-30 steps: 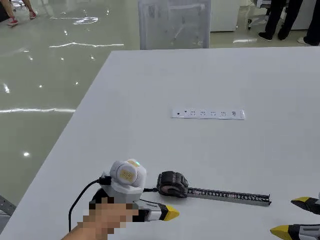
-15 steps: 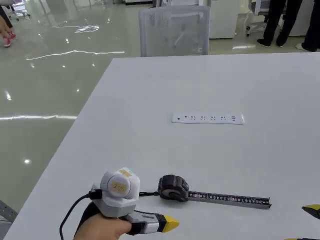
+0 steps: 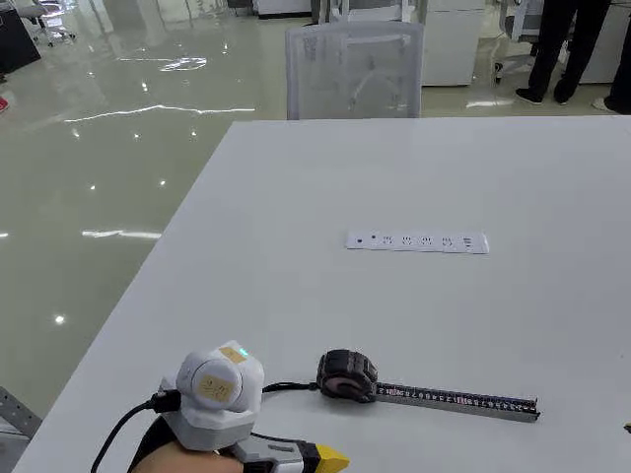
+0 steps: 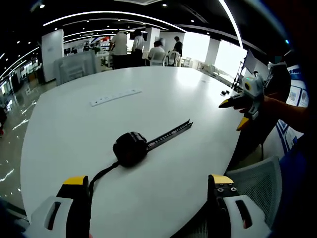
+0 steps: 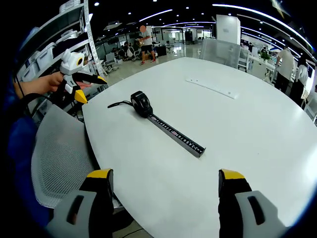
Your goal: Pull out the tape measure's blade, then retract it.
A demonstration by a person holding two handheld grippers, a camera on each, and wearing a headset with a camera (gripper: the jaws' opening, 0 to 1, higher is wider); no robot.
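A black tape measure [image 3: 346,375] lies on the white table [image 3: 414,168], its blade [image 3: 455,401] drawn out to the right and resting flat. A thin wrist strap trails from the case toward my left gripper [image 3: 286,458], which hovers just short of the case near the table's front edge. In the left gripper view my left gripper [image 4: 147,186] stands open, the case [image 4: 130,148] a little ahead of it and apart. My right gripper [image 5: 167,178] is open too and holds nothing. From there the blade's tip [image 5: 197,149] lies well ahead.
A white power strip [image 3: 416,241] lies flat mid-table. A grey mesh chair [image 3: 355,71] stands at the far edge. People stand at the back right on the glossy floor. Another mesh chair [image 5: 64,158] sits below the right gripper.
My right gripper has dropped out of the head view's lower right corner. The left gripper has drawn back toward me. The head camera has tilted; the tape measure lies as before.
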